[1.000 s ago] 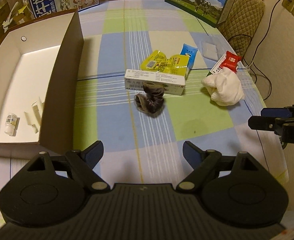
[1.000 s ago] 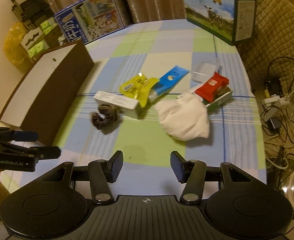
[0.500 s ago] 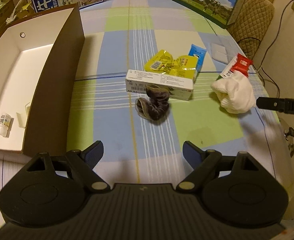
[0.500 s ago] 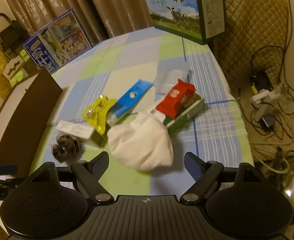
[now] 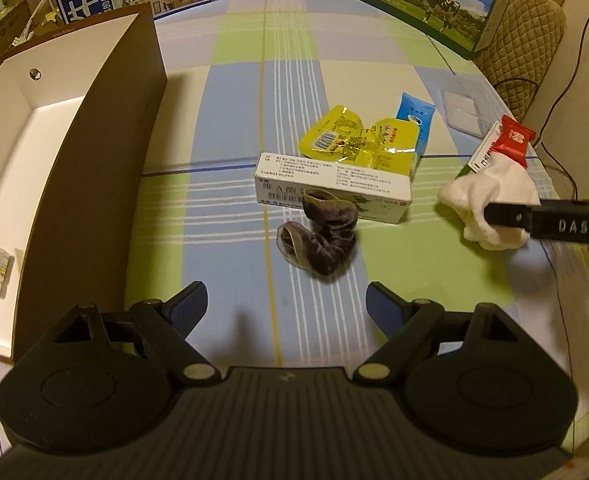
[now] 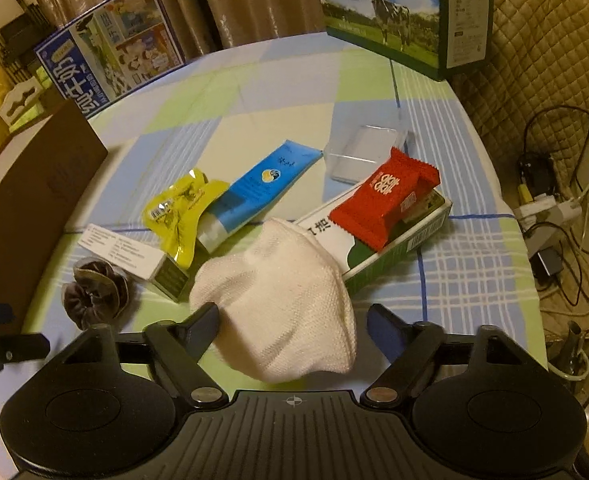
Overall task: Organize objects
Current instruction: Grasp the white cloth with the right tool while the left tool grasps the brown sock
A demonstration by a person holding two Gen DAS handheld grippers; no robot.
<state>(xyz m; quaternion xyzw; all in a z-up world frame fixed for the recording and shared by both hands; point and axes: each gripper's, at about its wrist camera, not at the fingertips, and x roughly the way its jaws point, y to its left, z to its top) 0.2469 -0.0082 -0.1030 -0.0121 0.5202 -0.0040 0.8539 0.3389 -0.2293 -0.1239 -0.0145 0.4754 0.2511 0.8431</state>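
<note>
The right gripper is closing around the white cloth, not squeezing it. The left gripper is wide open, with the dark scrunchie at 12 o'clock.

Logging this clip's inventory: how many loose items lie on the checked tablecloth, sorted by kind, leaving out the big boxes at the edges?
Cartons: 2, white medicine box, green-and-white carton
Sachets and packets: 3, yellow packet, blue sachet, red snack packet
Fabric: 2, dark scrunchie, white cloth
Clear plastic case: 1
Total: 8
</note>
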